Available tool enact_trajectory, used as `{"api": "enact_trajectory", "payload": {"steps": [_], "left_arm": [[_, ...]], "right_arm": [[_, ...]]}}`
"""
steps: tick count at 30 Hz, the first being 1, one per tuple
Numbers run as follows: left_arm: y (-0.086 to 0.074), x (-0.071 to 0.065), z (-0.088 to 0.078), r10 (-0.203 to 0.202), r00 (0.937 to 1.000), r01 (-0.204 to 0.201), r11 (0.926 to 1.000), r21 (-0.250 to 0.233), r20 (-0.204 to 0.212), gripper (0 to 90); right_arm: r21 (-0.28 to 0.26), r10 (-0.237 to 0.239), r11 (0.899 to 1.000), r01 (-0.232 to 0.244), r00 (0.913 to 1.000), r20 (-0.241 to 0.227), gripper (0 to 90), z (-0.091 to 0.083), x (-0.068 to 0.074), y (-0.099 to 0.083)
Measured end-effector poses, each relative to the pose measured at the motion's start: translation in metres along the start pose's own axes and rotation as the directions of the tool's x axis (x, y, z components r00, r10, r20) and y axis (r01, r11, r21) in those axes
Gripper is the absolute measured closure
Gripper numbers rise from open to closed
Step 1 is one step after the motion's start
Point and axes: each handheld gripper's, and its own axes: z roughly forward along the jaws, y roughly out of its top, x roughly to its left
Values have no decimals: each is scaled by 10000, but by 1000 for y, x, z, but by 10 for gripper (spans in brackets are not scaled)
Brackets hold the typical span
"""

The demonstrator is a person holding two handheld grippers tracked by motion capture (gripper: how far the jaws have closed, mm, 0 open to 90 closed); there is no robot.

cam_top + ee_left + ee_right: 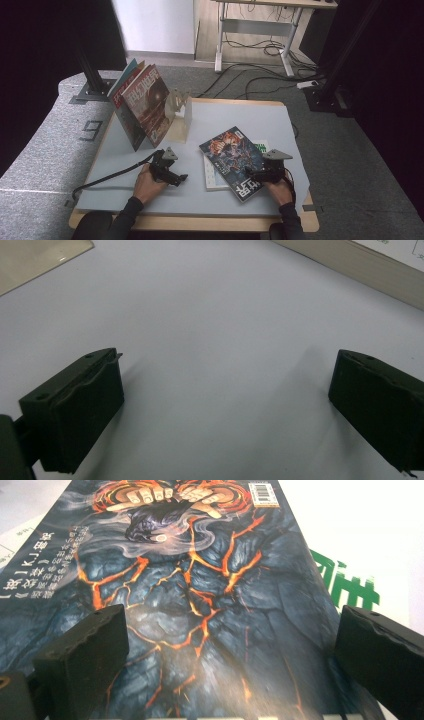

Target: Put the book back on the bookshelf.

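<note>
Dark lava-cover magazine (200,595) lies on the stack, dead ahead of my right gripper (230,655) — jaws wide, near edge between them, spine running away. Left gripper (225,400) wide too, over bare table (215,305).

A lab or office is suggested by the height-adjustable desk (260,30), trailing floor cables (260,82), and grey carpet (360,165).

The dark lava-patterned magazine (200,605) runs off the bottom and left edges of the right gripper view. It hides most of the white green-lettered booklet (261,147) at centre right of the high view, where cover lettering is too small to read.
</note>
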Motion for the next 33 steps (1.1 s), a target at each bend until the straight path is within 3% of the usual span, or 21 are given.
{"api": "enact_trajectory", "payload": {"steps": [6, 10, 18, 24, 27, 33], "left_arm": [[6, 1, 1, -26, 9989, 29, 10000, -51, 478, 34], [12, -3, 4, 184, 9980, -175, 9997, -149, 603, 35], [22, -7, 7, 283, 9966, -266, 9994, -227, 770, 32], [27, -10, 9, 424, 9954, -407, 9989, -217, 862, 31], [29, -11, 10, 423, 9949, -400, 9988, -271, 920, 32], [36, -10, 11, 436, 9938, -395, 9984, -415, 1021, 35]], "right_arm": [[110, -50, 9999, 49, 9999, 130, 10, -4, -4, 2], [251, -66, 9997, 64, 9999, 80, 4, -2, -7, 6], [506, 477, 9976, -470, 9988, -121, 0, 6, -17, 19], [1364, 633, 9889, -591, 9977, -260, 0, 22, -18, 24], [1368, 914, 9870, -843, 9947, -463, 30, 21, -18, 24], [1278, 790, 9890, -743, 9964, -319, 10, 21, -14, 22]]}}
